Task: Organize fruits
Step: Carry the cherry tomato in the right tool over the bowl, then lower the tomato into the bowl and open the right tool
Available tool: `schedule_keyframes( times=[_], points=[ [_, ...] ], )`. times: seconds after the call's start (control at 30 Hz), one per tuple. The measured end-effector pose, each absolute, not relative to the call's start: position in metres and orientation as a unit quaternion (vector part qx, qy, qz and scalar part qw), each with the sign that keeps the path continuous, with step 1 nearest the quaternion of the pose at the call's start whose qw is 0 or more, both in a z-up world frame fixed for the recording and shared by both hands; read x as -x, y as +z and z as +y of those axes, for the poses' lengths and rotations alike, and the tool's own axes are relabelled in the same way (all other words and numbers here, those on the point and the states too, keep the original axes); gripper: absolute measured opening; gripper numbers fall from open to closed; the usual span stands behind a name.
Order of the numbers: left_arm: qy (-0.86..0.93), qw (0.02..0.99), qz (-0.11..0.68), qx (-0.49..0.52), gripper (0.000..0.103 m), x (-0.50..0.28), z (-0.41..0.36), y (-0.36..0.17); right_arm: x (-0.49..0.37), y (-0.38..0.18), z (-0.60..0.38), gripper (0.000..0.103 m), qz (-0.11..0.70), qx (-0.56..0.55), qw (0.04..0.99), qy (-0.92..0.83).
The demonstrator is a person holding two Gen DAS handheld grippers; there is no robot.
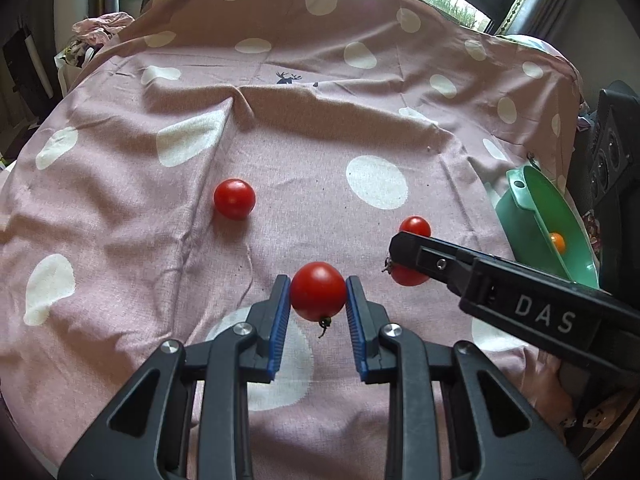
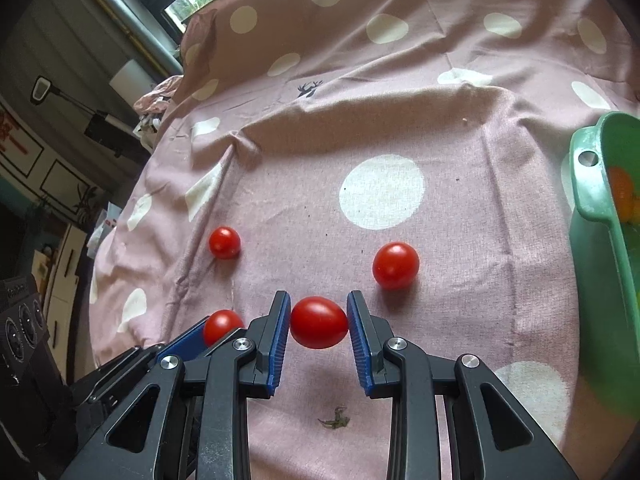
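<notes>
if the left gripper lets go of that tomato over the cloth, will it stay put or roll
Probably rolls a little: the tomato is round and smooth. The wrinkled cloth would likely stop it soon. It looks soft-skinned, so the left gripper squeezing harder could bruise it.

The tablecloth (image 1: 320,160) is matt woven cloth, pink with white dots, creased. The tomatoes (image 2: 319,322) have smooth, glossy red skin. The bowl (image 2: 600,248) at right is smooth green plastic. The gripper fingers (image 2: 280,340) are matt black plastic with ribbed blue pads and shiny metal pins.
</notes>
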State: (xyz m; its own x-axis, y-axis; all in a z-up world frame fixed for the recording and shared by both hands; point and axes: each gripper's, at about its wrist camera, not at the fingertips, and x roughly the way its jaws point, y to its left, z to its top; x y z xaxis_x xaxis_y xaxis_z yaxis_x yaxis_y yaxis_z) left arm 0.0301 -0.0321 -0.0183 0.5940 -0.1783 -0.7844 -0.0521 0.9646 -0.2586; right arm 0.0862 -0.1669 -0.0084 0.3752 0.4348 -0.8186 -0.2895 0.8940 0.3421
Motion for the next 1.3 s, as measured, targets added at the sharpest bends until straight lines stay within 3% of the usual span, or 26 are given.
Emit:
schedule_keyframes(
  times=[0.6,1.3],
  points=[
    [-0.111,0.916,0.369,0.108,0.027,-0.032,-0.103,0.057,-0.063,0.074,-0.265,0.031,0.397,-0.154,0.885,0.189],
    [-0.224,0.893,0.383,0.075,0.027,-0.063,-0.226,0.065,-0.058,0.08,-0.383,0.031,0.374,-0.225,0.898,0.058]
  ],
)
